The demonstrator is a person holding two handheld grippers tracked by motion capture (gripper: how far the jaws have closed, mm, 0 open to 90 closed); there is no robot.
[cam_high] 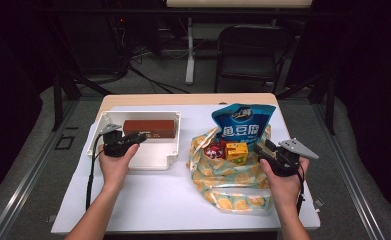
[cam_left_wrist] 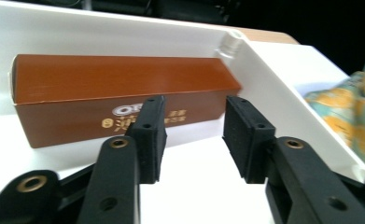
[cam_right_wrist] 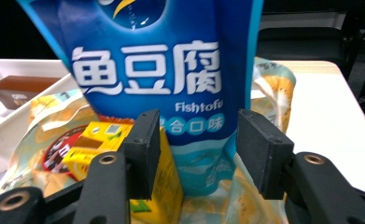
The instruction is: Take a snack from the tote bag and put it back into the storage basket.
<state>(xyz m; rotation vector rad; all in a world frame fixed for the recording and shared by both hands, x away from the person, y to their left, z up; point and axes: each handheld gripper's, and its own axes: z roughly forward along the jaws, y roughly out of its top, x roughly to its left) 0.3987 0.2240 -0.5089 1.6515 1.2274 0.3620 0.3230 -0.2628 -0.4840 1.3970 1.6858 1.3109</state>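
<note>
Left: the left gripper (cam_high: 133, 141) sits inside the shallow white plastic tray (cam_high: 133, 161), its jaws parted and empty, just in front of the long brown cardboard box (cam_left_wrist: 119, 95), which lies flat against the tray's far wall. The box looks light and stiff, with smooth faces; its long sides would offer the surest hold.

Centre: a crumpled fabric bag with an orange-slice print (cam_high: 233, 187) lies open on the white desk (cam_high: 153, 200), holding a small yellow carton (cam_high: 237, 151) and a round red-and-dark packet (cam_high: 213, 151).

Right: the right gripper (cam_right_wrist: 196, 149) points at the tall blue foil snack pouch (cam_right_wrist: 171, 70), which stands upright in the bag. Its jaws are spread on either side of the pouch's lower part, apparently without pinching it. The pouch is probably light, soft and slippery; a grip across a flat lower edge or the top seal should avoid crushing the contents.
</note>
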